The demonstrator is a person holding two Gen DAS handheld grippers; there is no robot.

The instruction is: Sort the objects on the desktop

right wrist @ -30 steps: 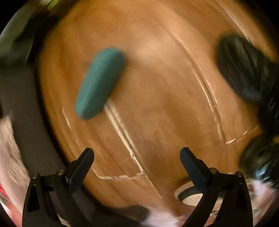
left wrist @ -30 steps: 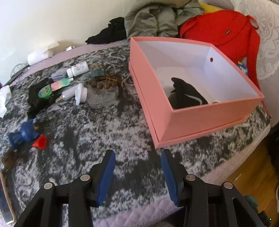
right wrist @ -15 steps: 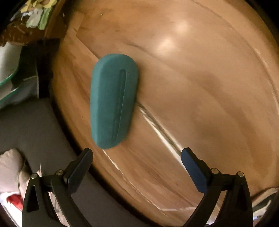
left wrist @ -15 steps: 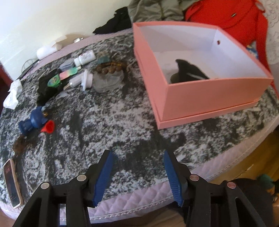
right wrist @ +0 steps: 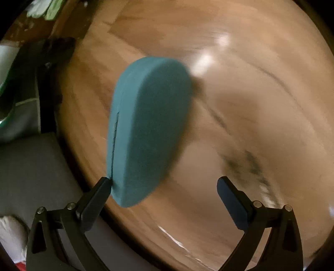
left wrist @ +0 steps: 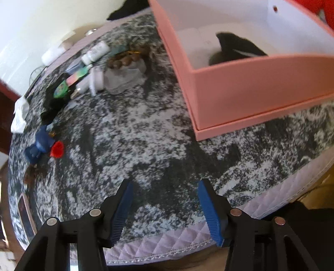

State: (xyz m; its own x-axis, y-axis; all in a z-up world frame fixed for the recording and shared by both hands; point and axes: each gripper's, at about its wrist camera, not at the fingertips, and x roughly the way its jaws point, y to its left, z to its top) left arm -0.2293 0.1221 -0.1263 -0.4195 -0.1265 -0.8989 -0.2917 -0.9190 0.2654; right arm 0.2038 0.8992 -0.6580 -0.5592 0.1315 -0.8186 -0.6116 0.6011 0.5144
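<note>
Mottled grey-white bedspread [left wrist: 129, 129]; pink box [left wrist: 256, 87]; wooden floor [right wrist: 261, 104]. No legible writing. Left gripper [left wrist: 165, 200] opening, empty. Right gripper [right wrist: 163, 185] wide, teal case [right wrist: 146, 129] unclamped.

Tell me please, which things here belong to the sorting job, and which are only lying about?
For the job: pink box, white bottle, brown beads, blue figure, red heart, teal case.

Lying about: black clothing, phone, crumpled tissue.
</note>
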